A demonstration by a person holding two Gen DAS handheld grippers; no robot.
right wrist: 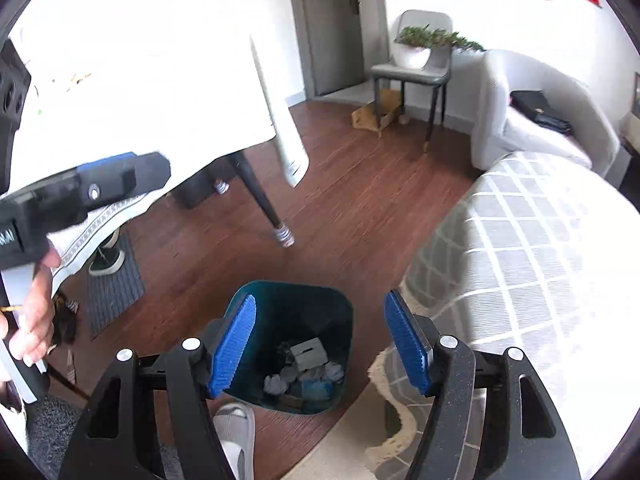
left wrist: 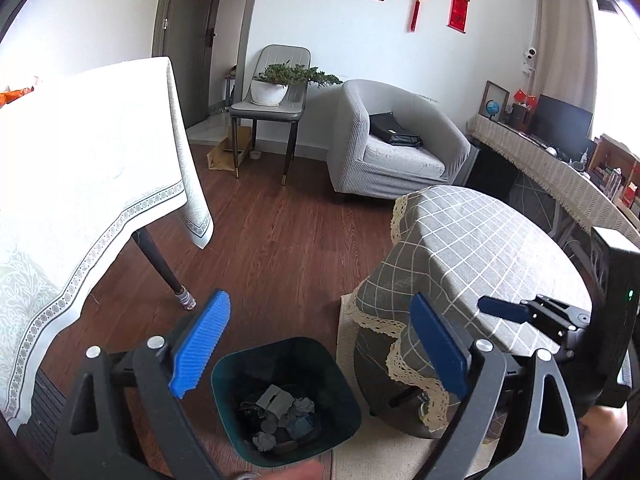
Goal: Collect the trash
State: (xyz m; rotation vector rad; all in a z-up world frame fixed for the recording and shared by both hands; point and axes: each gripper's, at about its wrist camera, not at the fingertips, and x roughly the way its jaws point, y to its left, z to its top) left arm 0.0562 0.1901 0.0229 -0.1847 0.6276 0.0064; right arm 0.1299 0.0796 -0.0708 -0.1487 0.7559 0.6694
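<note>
A dark teal trash bin [left wrist: 224, 376] stands on the wooden floor, and I look down into it in both wrist views. It holds crumpled paper balls [left wrist: 264, 440] and a small grey box [left wrist: 274, 400]. My left gripper [left wrist: 320, 308] hangs above the bin, open wide with nothing between its blue pads. My right gripper [right wrist: 320, 300] is also over the bin [right wrist: 288, 287], open and empty. The grey box [right wrist: 308, 354] shows between its fingers, down in the bin. Each gripper appears at the edge of the other's view: the right one [left wrist: 504, 310], the left one [right wrist: 108, 176].
A table with a white cloth [left wrist: 80, 184] and a dark leg [left wrist: 160, 260] stands left of the bin. A low table under a grey checked cloth [left wrist: 480, 248] is close on the right. A grey armchair [left wrist: 392, 148] and a chair with a potted plant [left wrist: 272, 92] are farther back. A slippered foot [right wrist: 236, 432] is by the bin.
</note>
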